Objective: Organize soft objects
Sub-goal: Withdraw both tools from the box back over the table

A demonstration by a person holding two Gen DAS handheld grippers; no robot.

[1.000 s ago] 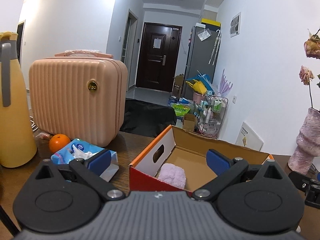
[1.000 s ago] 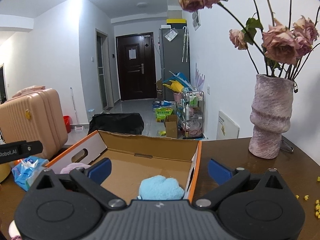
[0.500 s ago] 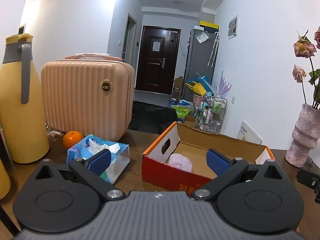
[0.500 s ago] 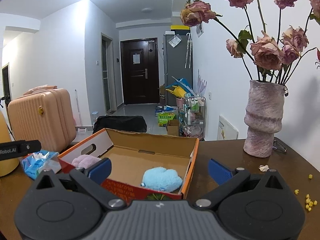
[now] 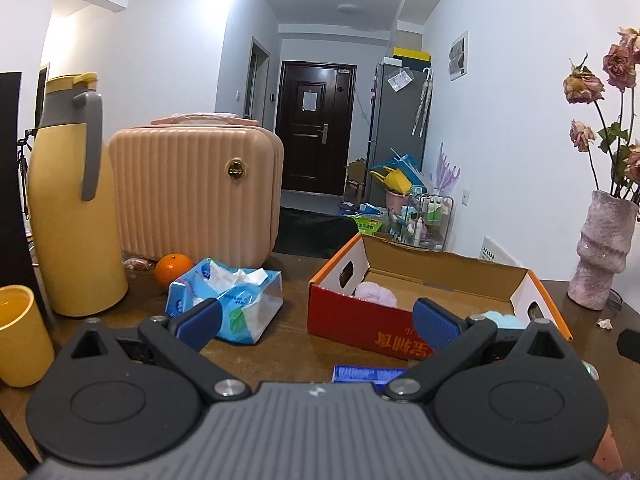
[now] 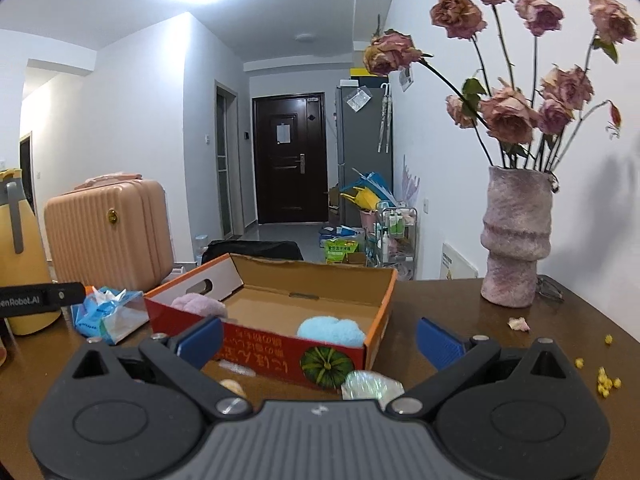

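Note:
An open red-and-orange cardboard box sits on the brown table. Inside it lie a pale pink fluffy ball at the left end and a light blue fluffy ball at the right end. My left gripper hangs open in front of the box, nothing between its fingers. My right gripper is also open and empty, back from the box's near wall. A shiny wrapped packet lies just in front of the box.
A blue tissue pack, an orange, a peach case, a yellow flask and a yellow cup stand at the left. A rose vase stands at the right. A blue packet lies by the box. Yellow crumbs dot the table.
Both grippers have pulled back from the box and stayed open. The box now looks smaller and its near wall shows. The two fluffy balls rest inside as before.

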